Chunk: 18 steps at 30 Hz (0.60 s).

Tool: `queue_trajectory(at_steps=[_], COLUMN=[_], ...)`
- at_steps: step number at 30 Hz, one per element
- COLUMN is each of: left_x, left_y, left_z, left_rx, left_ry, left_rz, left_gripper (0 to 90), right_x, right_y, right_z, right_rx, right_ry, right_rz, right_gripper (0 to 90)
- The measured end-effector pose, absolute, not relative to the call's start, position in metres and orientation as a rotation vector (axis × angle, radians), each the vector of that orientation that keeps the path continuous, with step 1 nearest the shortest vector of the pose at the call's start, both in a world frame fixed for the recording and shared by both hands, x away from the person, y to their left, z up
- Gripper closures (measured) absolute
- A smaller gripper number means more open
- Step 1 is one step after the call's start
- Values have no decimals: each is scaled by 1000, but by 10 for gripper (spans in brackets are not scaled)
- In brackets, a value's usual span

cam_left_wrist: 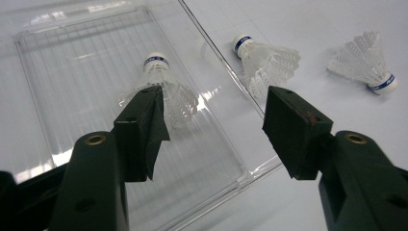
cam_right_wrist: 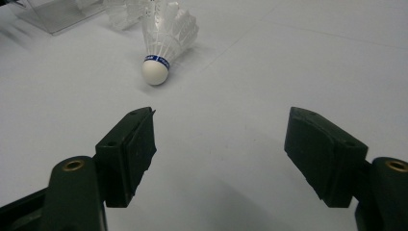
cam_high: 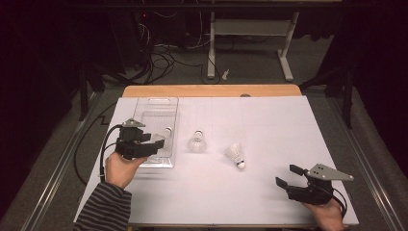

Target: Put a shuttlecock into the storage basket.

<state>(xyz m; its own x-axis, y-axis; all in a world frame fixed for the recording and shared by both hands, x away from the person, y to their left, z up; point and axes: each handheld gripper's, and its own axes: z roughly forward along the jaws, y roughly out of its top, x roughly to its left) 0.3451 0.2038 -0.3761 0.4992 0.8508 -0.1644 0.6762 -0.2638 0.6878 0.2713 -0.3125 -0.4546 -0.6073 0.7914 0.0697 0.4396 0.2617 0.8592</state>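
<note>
A clear plastic tray (cam_high: 155, 107) (cam_left_wrist: 72, 57) lies at the left of the white mat. One white shuttlecock (cam_high: 167, 133) (cam_left_wrist: 166, 89) lies inside it near its right wall. My left gripper (cam_high: 160, 140) (cam_left_wrist: 216, 103) hovers open over the tray's near right corner, just short of that shuttlecock and holding nothing. A second shuttlecock (cam_high: 197, 142) (cam_left_wrist: 267, 62) stands on the mat just outside the tray. A third (cam_high: 235, 155) (cam_left_wrist: 365, 62) (cam_right_wrist: 166, 33) lies tilted, cork toward me. My right gripper (cam_high: 286, 175) (cam_right_wrist: 221, 125) is open at the near right, well short of it.
The white mat (cam_high: 274, 125) covers a wooden table whose bare edge (cam_high: 211, 90) shows at the back. A black cable (cam_high: 103, 144) loops off the left gripper. A metal desk frame (cam_high: 250, 33) and floor cables stand beyond the table.
</note>
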Motion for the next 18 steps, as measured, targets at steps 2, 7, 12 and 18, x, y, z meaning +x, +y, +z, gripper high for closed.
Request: queue_trajectory(at_steps=[2, 7, 12, 18], left_x=[343, 337, 331, 324], left_y=[205, 208, 212, 214], left_z=[-377, -378, -380, -384], left_rx=[2017, 1998, 1976, 1968], left_ry=[1248, 1241, 1232, 1211], left_rz=[311, 319, 321, 345], left_gripper=[407, 403, 403, 403], right_x=[271, 271, 271, 271], right_y=[-313, -312, -312, -312], right_z=[-455, -454, -455, -454], right_rx=[1122, 1122, 1122, 1122], right_ry=[2164, 2164, 2165, 2163], right_rz=[1285, 1283, 1282, 1283], right_gripper=[269, 269, 269, 269])
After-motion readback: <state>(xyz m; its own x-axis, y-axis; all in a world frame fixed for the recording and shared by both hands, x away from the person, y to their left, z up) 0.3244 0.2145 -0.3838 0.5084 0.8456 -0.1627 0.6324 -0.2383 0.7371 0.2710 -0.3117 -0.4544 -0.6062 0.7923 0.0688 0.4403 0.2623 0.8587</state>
